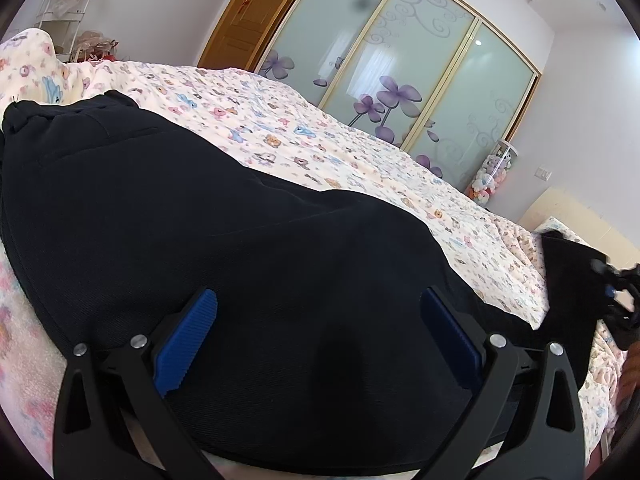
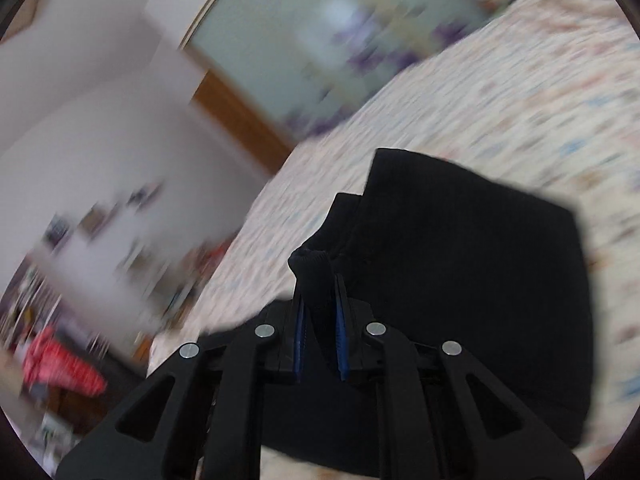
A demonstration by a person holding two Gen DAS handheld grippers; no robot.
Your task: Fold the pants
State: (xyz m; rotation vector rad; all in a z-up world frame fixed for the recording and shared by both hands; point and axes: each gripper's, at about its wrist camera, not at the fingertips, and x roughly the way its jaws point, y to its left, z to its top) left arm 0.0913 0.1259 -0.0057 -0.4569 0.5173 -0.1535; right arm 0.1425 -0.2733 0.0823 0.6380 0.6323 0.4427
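Note:
Black pants (image 1: 224, 240) lie spread over a floral bedspread (image 1: 320, 140), waistband toward the upper left. My left gripper (image 1: 318, 320) is open, its blue pads (image 1: 188, 340) wide apart, low over the pants. My right gripper (image 2: 318, 300) is shut on a bunched edge of the pants (image 2: 460, 272) and lifts it off the bed; this view is blurred. The right gripper also shows at the far right of the left wrist view (image 1: 616, 300), holding a raised part of the pants.
The bedspread (image 2: 500, 100) covers the whole bed. A wardrobe with frosted flower-patterned sliding doors (image 1: 400, 60) stands beyond the bed, a wooden door (image 1: 248, 16) beside it. A white shelf (image 1: 64, 4) is at upper left. A tube of plush toys (image 1: 492, 176) stands by the wall.

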